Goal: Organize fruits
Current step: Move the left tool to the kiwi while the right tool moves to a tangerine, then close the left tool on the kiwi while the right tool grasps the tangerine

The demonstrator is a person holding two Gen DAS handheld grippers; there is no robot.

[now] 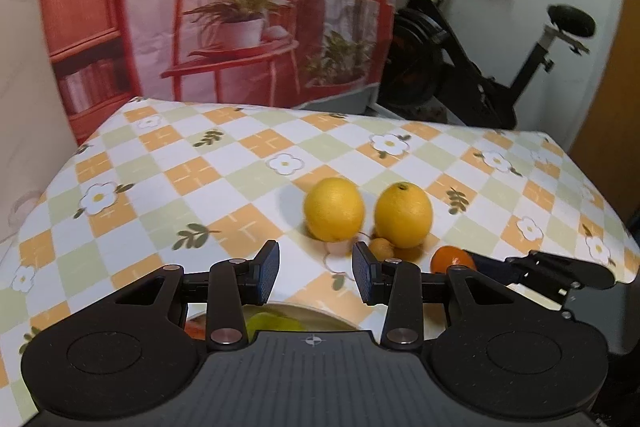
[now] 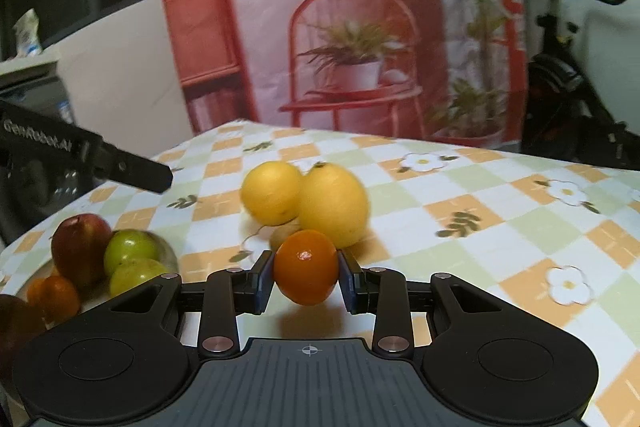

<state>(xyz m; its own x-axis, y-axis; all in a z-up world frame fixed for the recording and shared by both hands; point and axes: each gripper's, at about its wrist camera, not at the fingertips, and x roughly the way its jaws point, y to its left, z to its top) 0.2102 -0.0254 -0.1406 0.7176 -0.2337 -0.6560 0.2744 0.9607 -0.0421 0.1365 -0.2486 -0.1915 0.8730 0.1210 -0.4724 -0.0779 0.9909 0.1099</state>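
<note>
Right gripper [image 2: 306,279] clenched on a small orange [image 2: 306,267], pads against both flanks, the fruit lifted just clear of the tabletop [image 2: 500,227]. Left gripper [image 1: 316,273] released, empty, poised over the plate [image 1: 320,315] at the tabletop's near edge. Beyond the fingers: two lemons [image 2: 304,199] and a small brown fruit [image 1: 381,247], mid-table, not yet sorted. Plate already holds a red apple [image 2: 80,243], green fruits [image 2: 132,259] and oranges [image 2: 54,297]. Task judged roughly half done. Left gripper body reads "GenRobot.AI".

Checked tablecloth [image 1: 248,163], exercise bike [image 1: 472,59], printed backdrop [image 2: 340,27]
</note>
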